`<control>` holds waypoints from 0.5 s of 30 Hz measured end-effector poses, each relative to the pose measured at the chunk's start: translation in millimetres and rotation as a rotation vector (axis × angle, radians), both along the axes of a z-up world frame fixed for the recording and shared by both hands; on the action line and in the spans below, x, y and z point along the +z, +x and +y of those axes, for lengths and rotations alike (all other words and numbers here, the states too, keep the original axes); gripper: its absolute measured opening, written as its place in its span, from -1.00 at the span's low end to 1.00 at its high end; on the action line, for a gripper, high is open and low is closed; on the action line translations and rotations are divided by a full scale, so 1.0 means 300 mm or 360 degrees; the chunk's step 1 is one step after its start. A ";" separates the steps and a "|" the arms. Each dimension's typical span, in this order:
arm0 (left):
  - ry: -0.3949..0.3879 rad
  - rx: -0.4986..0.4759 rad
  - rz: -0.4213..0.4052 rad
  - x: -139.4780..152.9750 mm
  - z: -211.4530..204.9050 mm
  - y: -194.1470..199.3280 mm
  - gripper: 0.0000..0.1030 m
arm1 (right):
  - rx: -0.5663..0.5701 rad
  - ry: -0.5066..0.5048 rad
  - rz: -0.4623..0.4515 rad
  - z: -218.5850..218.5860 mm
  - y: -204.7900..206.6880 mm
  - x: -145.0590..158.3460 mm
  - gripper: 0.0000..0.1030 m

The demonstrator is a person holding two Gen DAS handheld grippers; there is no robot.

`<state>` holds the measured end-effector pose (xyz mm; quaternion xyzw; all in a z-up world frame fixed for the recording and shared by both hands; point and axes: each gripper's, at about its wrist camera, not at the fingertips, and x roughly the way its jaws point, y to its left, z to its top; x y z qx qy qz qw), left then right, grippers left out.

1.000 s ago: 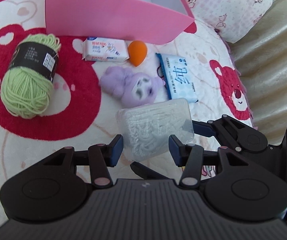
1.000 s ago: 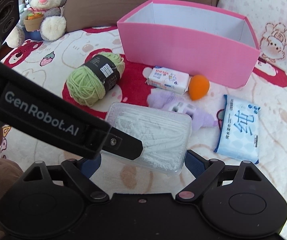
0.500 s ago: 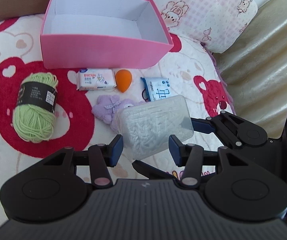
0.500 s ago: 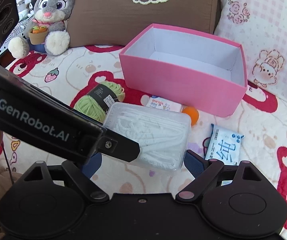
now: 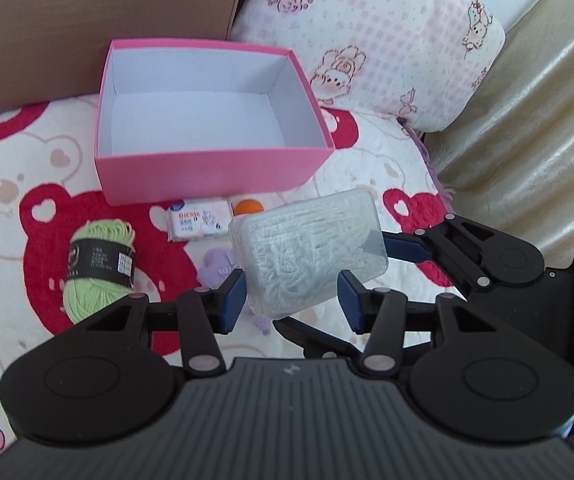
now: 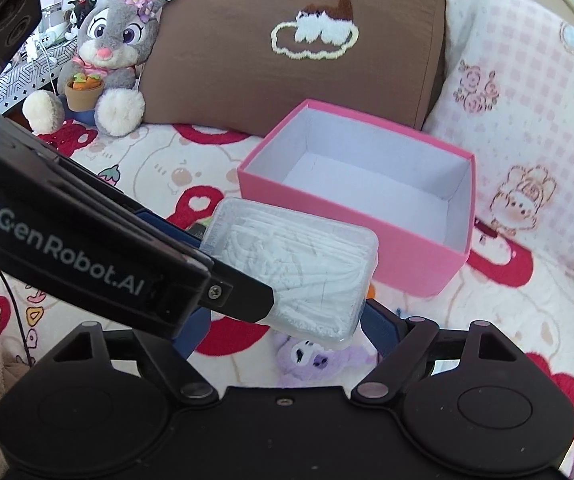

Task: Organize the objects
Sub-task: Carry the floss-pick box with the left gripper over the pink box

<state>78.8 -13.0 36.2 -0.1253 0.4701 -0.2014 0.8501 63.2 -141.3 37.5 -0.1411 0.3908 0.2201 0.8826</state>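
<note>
The open pink cardboard box (image 5: 207, 176) at twelve o'clock is empty, so nothing is sorted yet. I hold the clear plastic case of white picks (image 5: 307, 252) in the air short of it: my left jaws (image 5: 291, 300) pinch its near end, my right jaws (image 6: 283, 326) are closing across it. The green yarn ball (image 5: 99, 268), white tissue packet (image 5: 197, 220), purple plush toy (image 6: 315, 360) and orange sponge (image 5: 249, 207) lie on the bed.

The clear case (image 5: 307, 252) looks like glossy, see-through plastic. The pink box (image 5: 207, 176) is matt card, white inside. The yarn ball (image 5: 95, 276) is fuzzy green wool under a dark paper band. The bed cover (image 5: 7, 208) is soft, napped cloth.
</note>
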 end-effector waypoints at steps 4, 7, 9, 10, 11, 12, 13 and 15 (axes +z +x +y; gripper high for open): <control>0.0023 0.0004 -0.0043 0.059 -0.004 0.030 -0.06 | 0.0016 -0.0067 -0.0047 0.016 0.028 0.056 0.59; 0.0024 0.0016 -0.0092 0.108 -0.001 0.055 -0.06 | 0.0049 -0.0128 -0.0070 0.026 0.068 0.109 0.55; 0.0021 0.0026 -0.0118 0.139 0.006 0.076 -0.06 | 0.0079 -0.0173 -0.0089 0.035 0.097 0.145 0.52; 0.0019 0.0028 -0.0132 0.154 0.011 0.089 -0.06 | 0.0088 -0.0187 -0.0096 0.038 0.113 0.159 0.52; 0.0018 0.0028 -0.0144 0.167 0.016 0.103 -0.06 | 0.0097 -0.0197 -0.0101 0.042 0.129 0.173 0.51; 0.0008 0.0036 -0.0143 0.178 0.025 0.122 -0.06 | 0.0105 -0.0201 -0.0101 0.043 0.147 0.188 0.50; 0.0005 0.0038 -0.0147 0.188 0.031 0.139 -0.06 | 0.0106 -0.0196 -0.0096 0.043 0.165 0.198 0.50; -0.0005 0.0044 -0.0139 0.199 0.043 0.179 -0.06 | 0.0116 -0.0203 -0.0088 0.050 0.203 0.215 0.49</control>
